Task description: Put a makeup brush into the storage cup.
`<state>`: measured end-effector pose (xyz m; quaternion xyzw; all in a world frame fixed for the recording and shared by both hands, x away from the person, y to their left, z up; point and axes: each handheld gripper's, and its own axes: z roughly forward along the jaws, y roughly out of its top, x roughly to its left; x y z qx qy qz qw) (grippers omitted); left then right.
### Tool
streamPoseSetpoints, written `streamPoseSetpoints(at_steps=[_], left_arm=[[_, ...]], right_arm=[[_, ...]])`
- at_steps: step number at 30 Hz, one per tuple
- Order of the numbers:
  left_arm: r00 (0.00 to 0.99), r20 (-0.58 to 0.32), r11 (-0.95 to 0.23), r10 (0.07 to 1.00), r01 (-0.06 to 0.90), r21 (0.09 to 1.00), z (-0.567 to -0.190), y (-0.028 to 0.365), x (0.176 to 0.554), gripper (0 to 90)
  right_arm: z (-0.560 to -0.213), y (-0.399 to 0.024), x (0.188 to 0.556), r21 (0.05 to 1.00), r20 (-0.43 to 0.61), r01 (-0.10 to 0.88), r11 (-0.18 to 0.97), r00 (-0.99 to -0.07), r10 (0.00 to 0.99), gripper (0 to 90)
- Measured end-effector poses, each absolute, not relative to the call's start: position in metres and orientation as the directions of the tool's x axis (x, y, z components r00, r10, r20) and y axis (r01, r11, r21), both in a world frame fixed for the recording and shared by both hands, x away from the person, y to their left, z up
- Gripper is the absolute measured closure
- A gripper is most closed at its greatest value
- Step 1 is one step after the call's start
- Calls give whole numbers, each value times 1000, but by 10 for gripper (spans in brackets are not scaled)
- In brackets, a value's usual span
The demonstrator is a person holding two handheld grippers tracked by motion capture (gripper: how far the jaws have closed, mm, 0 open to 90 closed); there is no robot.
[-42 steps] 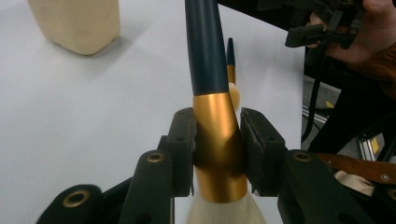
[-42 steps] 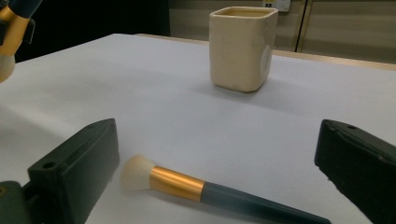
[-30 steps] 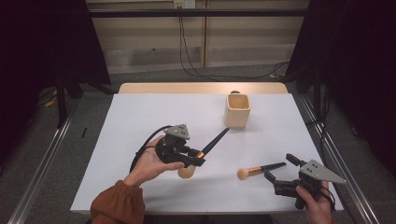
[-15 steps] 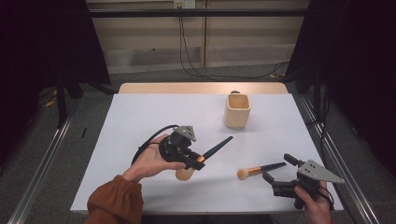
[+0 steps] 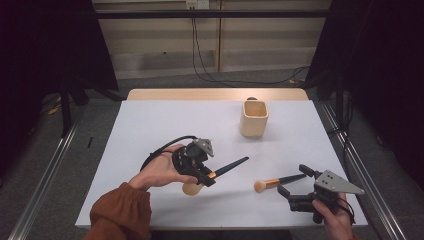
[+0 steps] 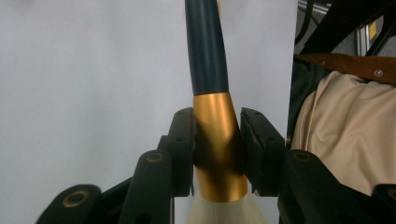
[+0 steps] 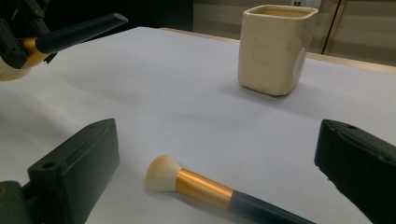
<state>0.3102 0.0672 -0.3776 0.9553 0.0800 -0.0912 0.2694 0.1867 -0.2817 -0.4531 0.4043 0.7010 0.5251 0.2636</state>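
Note:
My left gripper point(image 5: 206, 176) is shut on the gold ferrule point(image 6: 218, 140) of a large makeup brush point(image 5: 231, 166), held a little above the table. Its dark handle points right and its pale bristles point(image 5: 191, 189) hang below the hand. In the right gripper view this brush point(image 7: 79, 30) and left gripper point(image 7: 18, 44) are at the upper left. My right gripper point(image 5: 293, 180) rests open near the front right edge. A smaller brush point(image 7: 201, 186) with a gold ferrule lies flat on the table between its jaws point(image 7: 217, 140), untouched, its head point(image 5: 260, 186) pointing left.
A cream square cup point(image 5: 254, 119) stands upright at the back right of the white table point(image 5: 150, 130); it is also in the right gripper view point(image 7: 275, 49). A wooden strip point(image 5: 215, 94) borders the far edge. Metal rails point(image 5: 45, 180) run along both sides.
The left hand has tilted a little, so the held brush's handle tip has dropped lower and points more to the right. The right gripper and the small brush have stayed put.

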Motion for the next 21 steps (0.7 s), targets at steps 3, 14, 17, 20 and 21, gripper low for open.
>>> streamPoseSetpoints(at_steps=[3, 14, 17, 20, 21], left_arm=[[971, -218, -862, 97, 191, 469, -378, 65, 309, 666], [974, -214, -895, 81, 166, 414, -377, 66, 311, 666], [971, -221, -891, 94, 181, 416, -377, 67, 311, 666], [971, -219, -893, 91, 177, 413, -377, 66, 311, 667], [971, -221, -894, 89, 176, 412, -377, 66, 311, 666]], right_arm=[[-451, -279, 188, 950, 50, 283, 131, -554, 831, 0], [-443, -270, 193, 944, 29, 271, 190, -640, 768, 12], [-440, -269, 195, 942, 28, 270, 200, -657, 753, 11], [-436, -266, 198, 941, 34, 268, 205, -679, 734, 5], [-435, -264, 200, 942, 32, 266, 207, -683, 730, 4]])
